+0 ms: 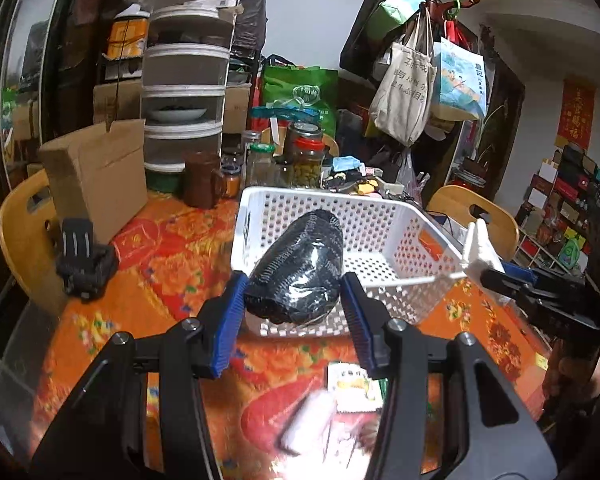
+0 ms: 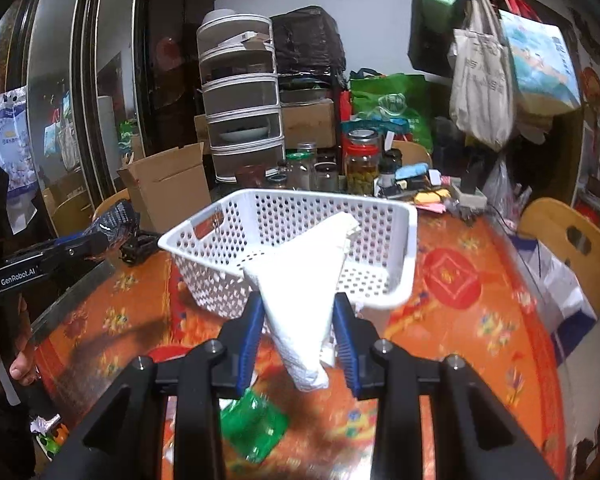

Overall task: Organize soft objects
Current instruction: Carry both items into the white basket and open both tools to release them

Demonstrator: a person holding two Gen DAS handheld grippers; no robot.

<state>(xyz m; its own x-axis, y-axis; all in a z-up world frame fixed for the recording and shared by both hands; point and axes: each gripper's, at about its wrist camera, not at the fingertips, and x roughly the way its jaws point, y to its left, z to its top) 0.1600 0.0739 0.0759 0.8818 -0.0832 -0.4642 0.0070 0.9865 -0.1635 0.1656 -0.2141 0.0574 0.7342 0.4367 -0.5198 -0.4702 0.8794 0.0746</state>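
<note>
Black rolled cloth bundle (image 1: 296, 270): sitting clamped between the left gripper's (image 1: 296, 312) blue fingers (image 1: 230, 322), above the table's orange flowered cloth (image 1: 160, 264).
White folded paper towel (image 2: 300, 304): being pinched by the right gripper (image 2: 298, 334), its fingers narrowed onto it.
White perforated plastic basket (image 2: 380, 232): resting on the table just beyond both grippers.
Green packet (image 2: 254, 426): lying blurred below the right gripper.

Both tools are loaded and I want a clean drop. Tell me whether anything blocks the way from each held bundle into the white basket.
Nothing visible does. The left tool holds the black bundle and the right tool holds the white cloth, both before the white basket, whose open top holds nothing visible.
</note>
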